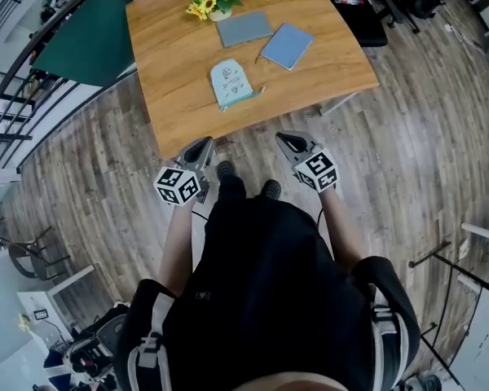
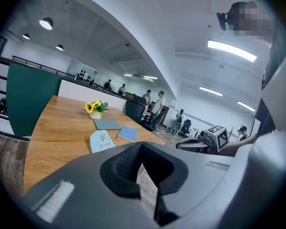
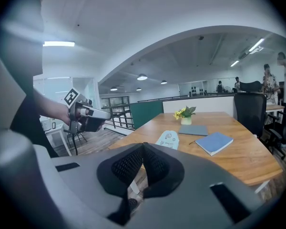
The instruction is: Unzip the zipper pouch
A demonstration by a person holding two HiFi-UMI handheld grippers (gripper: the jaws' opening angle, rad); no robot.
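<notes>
The light blue zipper pouch (image 1: 231, 83) lies flat near the front of the wooden table (image 1: 171, 63), with its zipper edge toward me. It shows small in the left gripper view (image 2: 101, 141) and in the right gripper view (image 3: 168, 139). My left gripper (image 1: 200, 143) and right gripper (image 1: 288, 139) hang side by side over the floor, just short of the table's near edge. Both are shut with nothing between the jaws, and neither touches the pouch. The left gripper's jaws (image 2: 142, 145) and the right gripper's jaws (image 3: 143, 146) meet at the tips.
Behind the pouch lie a grey notebook (image 1: 244, 28) and a blue notebook (image 1: 286, 46), with a small pot of yellow flowers (image 1: 212, 0) at the far edge. A black office chair (image 1: 363, 10) stands at the table's far right. Several people stand in the distance.
</notes>
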